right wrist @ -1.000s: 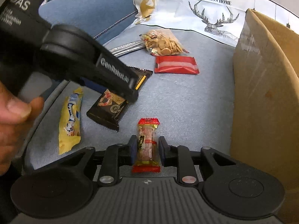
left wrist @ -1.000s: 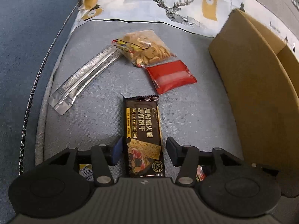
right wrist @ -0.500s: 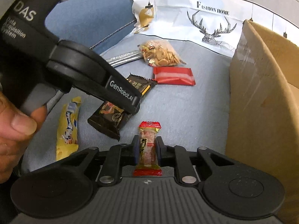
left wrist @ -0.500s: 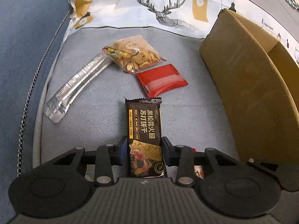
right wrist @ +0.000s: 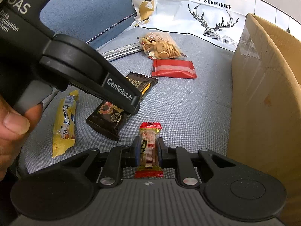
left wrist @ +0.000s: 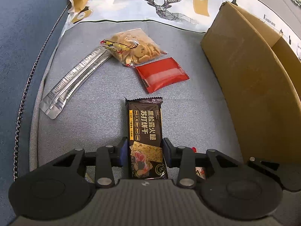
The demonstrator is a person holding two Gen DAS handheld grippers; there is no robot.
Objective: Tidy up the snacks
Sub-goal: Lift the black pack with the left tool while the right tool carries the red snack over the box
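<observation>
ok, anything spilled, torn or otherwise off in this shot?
Nothing stands out. The biscuit bag, red packet, silver sachets and yellow bar lie loose but intact on the grey cushion; no crumbs. The cardboard box stands upright.

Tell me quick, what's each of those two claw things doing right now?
Left gripper: closed on the black cracker packet.
Right gripper: closed on the small red-ended snack.
</observation>
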